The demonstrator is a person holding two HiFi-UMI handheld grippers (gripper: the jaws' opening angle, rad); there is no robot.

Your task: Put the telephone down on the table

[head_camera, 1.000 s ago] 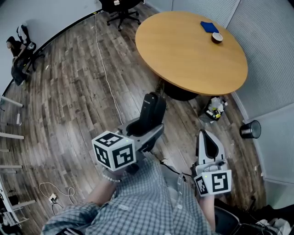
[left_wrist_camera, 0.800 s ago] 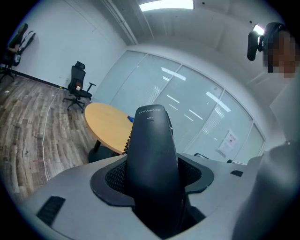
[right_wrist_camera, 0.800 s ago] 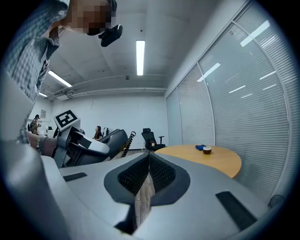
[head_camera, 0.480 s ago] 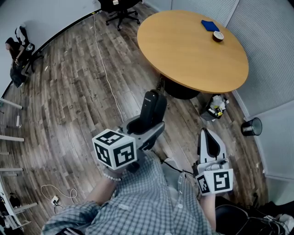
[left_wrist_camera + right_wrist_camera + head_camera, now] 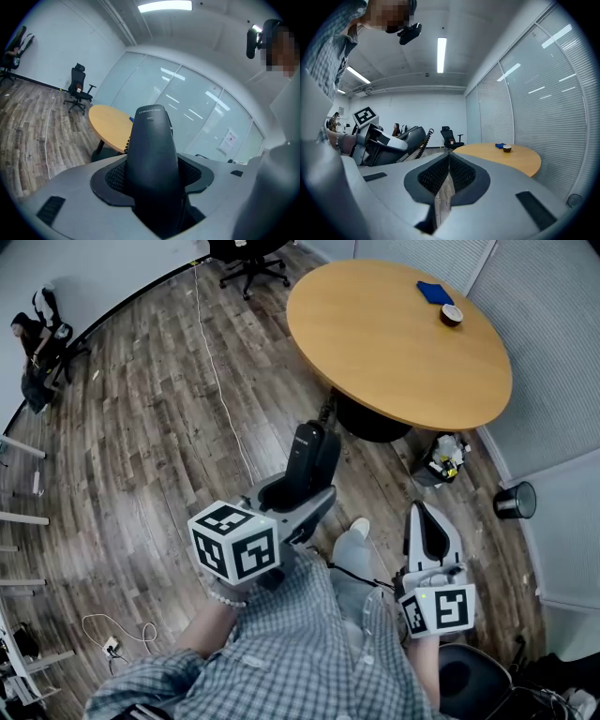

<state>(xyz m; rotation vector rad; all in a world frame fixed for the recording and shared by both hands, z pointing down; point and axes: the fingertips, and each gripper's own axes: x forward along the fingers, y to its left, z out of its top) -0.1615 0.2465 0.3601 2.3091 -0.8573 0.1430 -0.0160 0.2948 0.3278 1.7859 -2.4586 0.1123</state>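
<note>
Head view: the left gripper (image 5: 302, 495) grips the black telephone (image 5: 310, 456), jaws spread wide around it, above the floor (image 5: 169, 427) short of the round table (image 5: 394, 343); the right gripper (image 5: 427, 519) is closed, empty. Release should wait until the telephone rests flat on the table.

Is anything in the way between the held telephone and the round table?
Nothing visible. The telephone is clamped in the left gripper, with only bare floor between it and the table. The near side of the tabletop is bare; a blue object and a small cup sit at its far edge.
</note>
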